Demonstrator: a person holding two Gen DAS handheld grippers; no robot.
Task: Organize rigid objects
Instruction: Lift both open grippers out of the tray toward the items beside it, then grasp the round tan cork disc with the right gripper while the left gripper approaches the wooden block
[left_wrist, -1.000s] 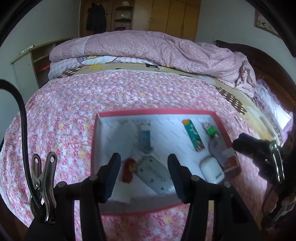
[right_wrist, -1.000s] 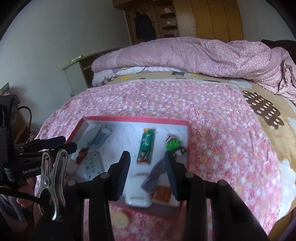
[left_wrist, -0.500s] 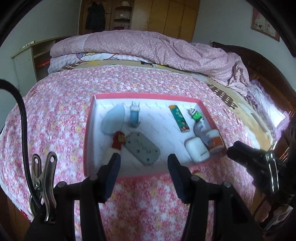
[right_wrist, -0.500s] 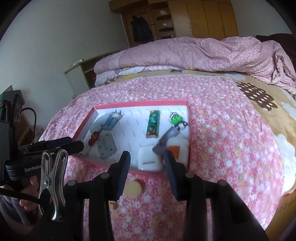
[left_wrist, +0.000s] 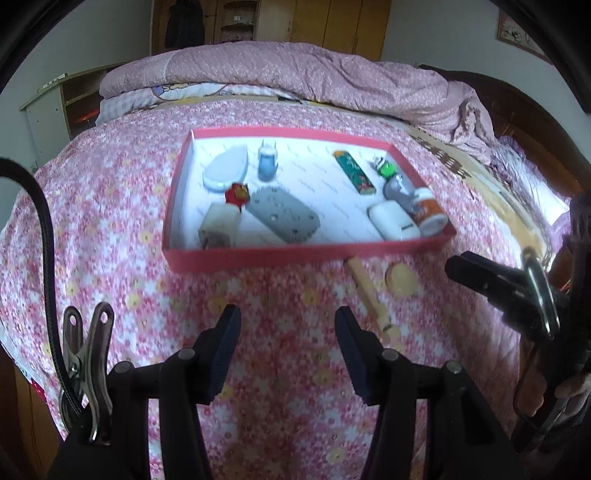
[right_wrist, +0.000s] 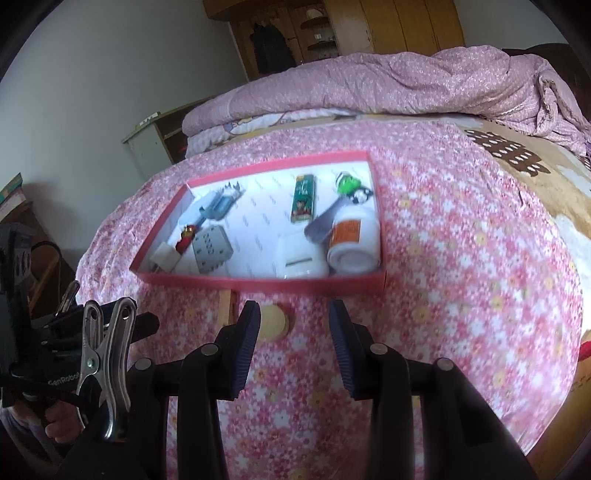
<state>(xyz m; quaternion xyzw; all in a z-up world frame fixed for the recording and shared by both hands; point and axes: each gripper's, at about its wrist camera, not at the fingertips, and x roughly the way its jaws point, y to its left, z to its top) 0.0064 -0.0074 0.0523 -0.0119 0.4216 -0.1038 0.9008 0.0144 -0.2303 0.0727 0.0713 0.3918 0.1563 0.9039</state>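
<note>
Hovering over floral bedspread (left_wrist: 295, 295), left tool (left_wrist: 287, 325) & right tool (right_wrist: 293, 317) both apart, empty; red tray (left_wrist: 295, 254) ahead.

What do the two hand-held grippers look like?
Both are black. The left hand-held gripper and right hand-held gripper have ribbed dark-blue pads, round pivot bolts and a steel spring clip at the left. A black cable loops beside the left one.

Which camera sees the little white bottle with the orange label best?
The right wrist view. There the white bottle with the orange label lies close in the red tray's near right corner, label and round end facing the camera. The left wrist view shows it smaller, off at the tray's right edge.
</note>
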